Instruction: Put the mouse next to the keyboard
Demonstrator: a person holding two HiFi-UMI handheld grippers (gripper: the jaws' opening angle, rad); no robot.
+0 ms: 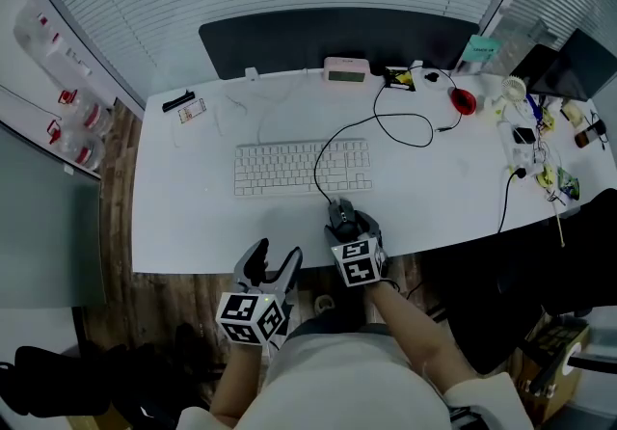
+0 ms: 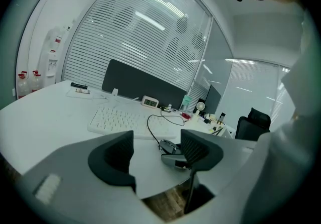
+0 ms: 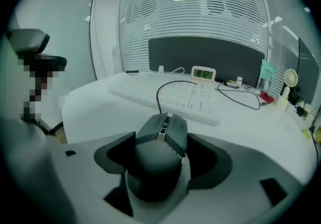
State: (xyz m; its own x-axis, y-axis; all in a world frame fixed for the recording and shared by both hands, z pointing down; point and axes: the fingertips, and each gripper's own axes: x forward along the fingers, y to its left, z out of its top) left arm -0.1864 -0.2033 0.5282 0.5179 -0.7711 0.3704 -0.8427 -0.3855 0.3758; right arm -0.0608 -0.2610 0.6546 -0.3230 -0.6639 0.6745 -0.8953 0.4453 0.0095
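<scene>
The left gripper (image 2: 156, 147) hangs off the near edge of the white desk (image 1: 193, 216), jaws spread and empty. Just past that edge, the right gripper (image 1: 349, 226) straddles the dark grey wired mouse (image 3: 150, 168), its wide-set jaws pinching the flanks. The mouse sits flat on the desk, a rounded matte hump at the back, angular faceted buttons and a pale scroll wheel in front. Its thin black cable (image 1: 323, 153) curls away across the flat white keyboard (image 1: 301, 168), which lies just beyond the mouse.
</scene>
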